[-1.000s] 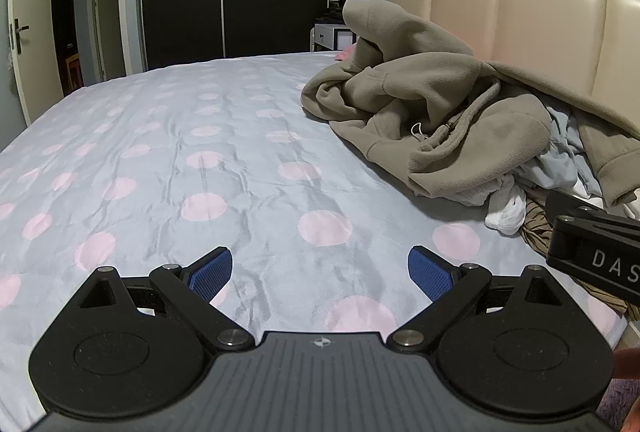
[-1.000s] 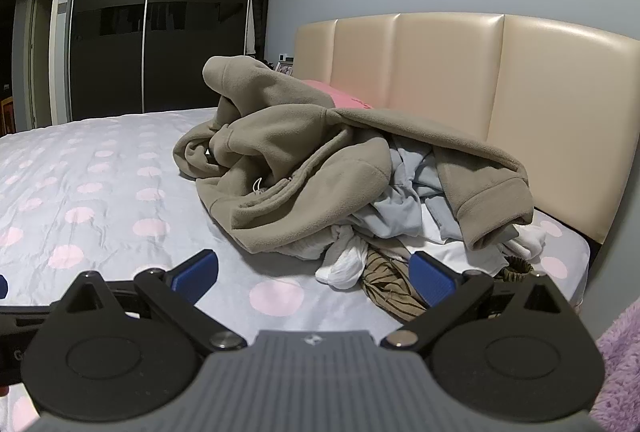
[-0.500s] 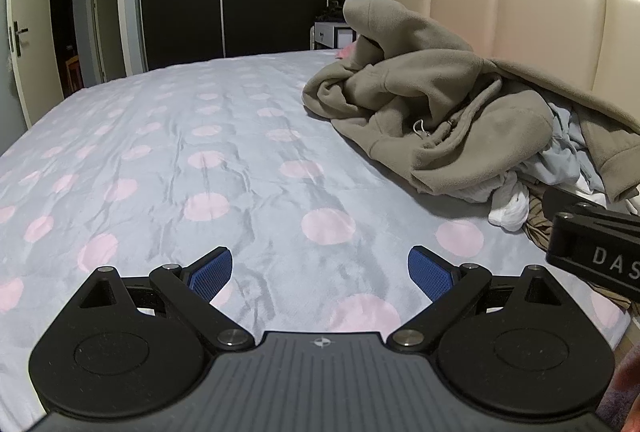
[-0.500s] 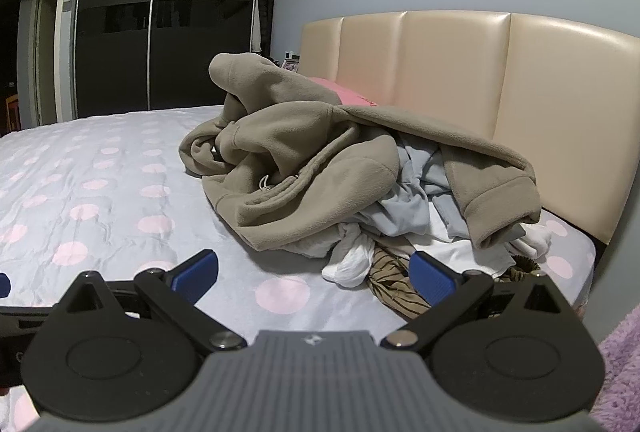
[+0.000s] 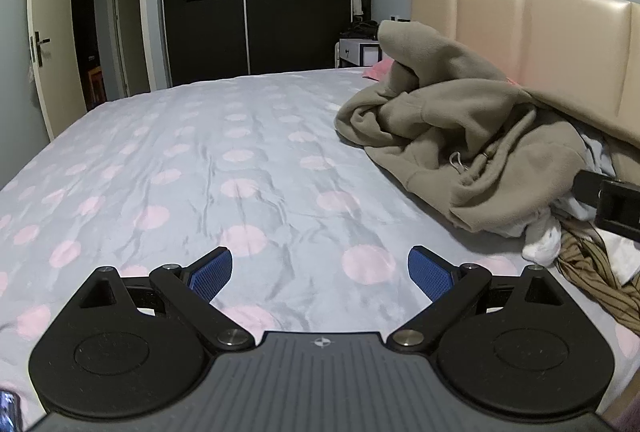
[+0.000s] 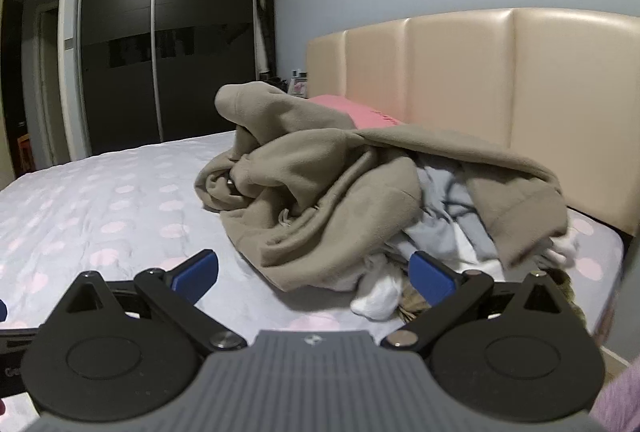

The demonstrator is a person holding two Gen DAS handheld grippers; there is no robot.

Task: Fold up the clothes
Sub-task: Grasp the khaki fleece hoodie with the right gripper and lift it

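Observation:
A heap of clothes lies on the bed by the headboard. On top is a beige fleece hoodie [image 5: 460, 136], also in the right wrist view [image 6: 332, 200]. Under it show grey cloth [image 6: 448, 228], a white piece [image 6: 380, 298] and a brown striped garment [image 5: 592, 272]. My left gripper [image 5: 320, 272] is open and empty over the bedsheet, left of the heap. My right gripper [image 6: 314, 272] is open and empty, just short of the heap's near edge; part of it shows in the left wrist view [image 5: 612, 204].
The bed has a grey sheet with pink dots [image 5: 200, 172] and a beige padded headboard [image 6: 500, 92]. A pink pillow [image 6: 360, 112] lies behind the heap. Dark sliding wardrobe doors [image 5: 256, 0] and a nightstand [image 5: 356, 52] stand beyond the bed; an open door [image 5: 48, 44] is at left.
Both grippers have moved forward toward the heap and tilted up a little; the clothes look larger and nearer. Both stay open and empty.

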